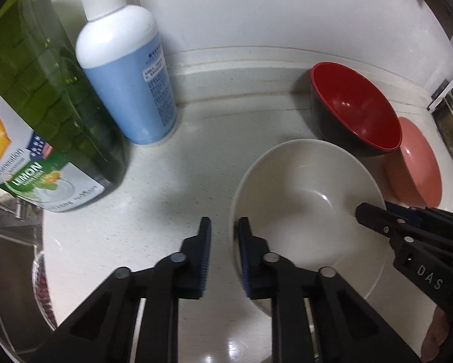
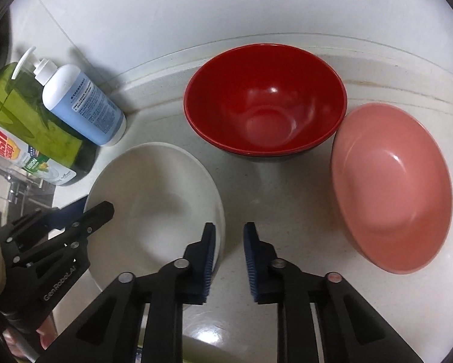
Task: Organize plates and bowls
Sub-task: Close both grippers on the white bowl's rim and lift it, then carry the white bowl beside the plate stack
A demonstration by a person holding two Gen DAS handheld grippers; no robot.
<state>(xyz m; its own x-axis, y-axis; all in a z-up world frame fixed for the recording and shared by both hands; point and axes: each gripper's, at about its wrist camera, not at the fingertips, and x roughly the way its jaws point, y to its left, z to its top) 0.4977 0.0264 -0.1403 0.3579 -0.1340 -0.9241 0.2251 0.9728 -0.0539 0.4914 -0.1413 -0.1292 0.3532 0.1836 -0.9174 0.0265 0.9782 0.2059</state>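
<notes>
The white bowl (image 1: pixel 302 220) sits upright on the pale speckled surface (image 1: pixel 165 187), mouth up; it is round, so it has no long axis, and its glossy inside is smooth and plain. The left hand-held gripper (image 1: pixel 224 233) straddles the bowl's left rim, one blue ribbed pad (image 1: pixel 244 260) inside the bowl and the other outside, the jaws drawn narrow around the rim; whether the pads actually press on it I cannot tell. The right hand-held gripper (image 2: pixel 229 239) straddles the opposite rim the same way, its left pad over the bowl's inside and its right pad outside over the surface, jaws likewise narrow; in the left wrist view its black fingertip (image 1: pixel 368 211) reaches over that rim. Behind the white bowl, and just to its right, stands a red bowl (image 2: pixel 265 103) with a dark outside, upright and glossy. Right of the white bowl, past the red one, a pink bowl (image 2: pixel 389 187) with a matte sheen stands near the red bowl. To the left of the white bowl, against the white wall (image 2: pixel 226 6), are a white and blue pump bottle (image 1: pixel 126 69) and a translucent green bottle (image 1: pixel 38 84) of dish soap with a lemon label.
</notes>
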